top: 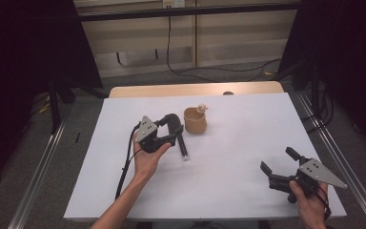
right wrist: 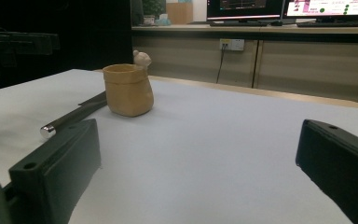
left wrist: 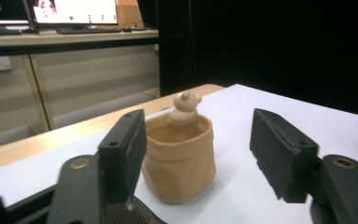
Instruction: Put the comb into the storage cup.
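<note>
A tan sack-shaped cup [top: 195, 121] [left wrist: 179, 161] [right wrist: 127, 91] stands upright on the white table cover [top: 228, 157], with a small pale bear figure [top: 201, 109] [left wrist: 185, 106] on its far rim. My left gripper [top: 174, 130] [left wrist: 198, 140] points at the cup from the left; its jaws are apart, with the cup just beyond their tips. A dark rod-like tool [top: 183, 145] [right wrist: 70, 119] with a silvery tip lies on the cover under and in front of this gripper. My right gripper [top: 278, 160] [right wrist: 198, 140] hovers open and holds nothing near the front right corner.
The wooden table edge [top: 195, 89] shows behind the white cover. Metal rails [top: 38, 167] run along both sides on the floor, and cables [top: 219, 70] lie behind the table. A desk with monitors [right wrist: 307, 9] stands far off.
</note>
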Action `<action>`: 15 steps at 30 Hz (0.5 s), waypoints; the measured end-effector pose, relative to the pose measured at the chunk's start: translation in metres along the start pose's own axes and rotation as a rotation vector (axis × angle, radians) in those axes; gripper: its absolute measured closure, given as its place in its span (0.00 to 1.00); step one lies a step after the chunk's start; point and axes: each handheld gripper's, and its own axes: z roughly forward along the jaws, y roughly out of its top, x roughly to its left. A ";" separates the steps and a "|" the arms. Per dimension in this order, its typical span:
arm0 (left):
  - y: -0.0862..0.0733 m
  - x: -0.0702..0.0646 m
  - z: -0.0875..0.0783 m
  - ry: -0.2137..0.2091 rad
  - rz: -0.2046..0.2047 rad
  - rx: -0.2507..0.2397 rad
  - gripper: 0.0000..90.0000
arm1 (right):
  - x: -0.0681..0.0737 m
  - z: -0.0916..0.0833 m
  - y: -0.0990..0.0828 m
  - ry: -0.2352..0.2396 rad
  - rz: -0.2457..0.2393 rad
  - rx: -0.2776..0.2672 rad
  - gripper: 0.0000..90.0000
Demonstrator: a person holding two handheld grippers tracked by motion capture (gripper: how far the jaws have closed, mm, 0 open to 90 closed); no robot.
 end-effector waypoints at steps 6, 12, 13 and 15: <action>-0.005 -0.001 0.004 -0.006 -0.018 0.005 0.59 | 0.000 0.000 0.000 0.002 0.001 -0.001 0.00; -0.007 0.003 0.003 0.007 -0.053 0.012 0.79 | 0.000 0.000 0.000 0.003 -0.005 -0.001 0.00; -0.007 0.004 0.003 0.011 -0.060 0.015 0.84 | 0.000 0.000 0.000 0.004 -0.007 0.000 0.00; -0.008 0.005 0.002 0.005 -0.073 0.022 0.91 | 0.000 0.000 0.000 0.006 -0.010 0.000 0.00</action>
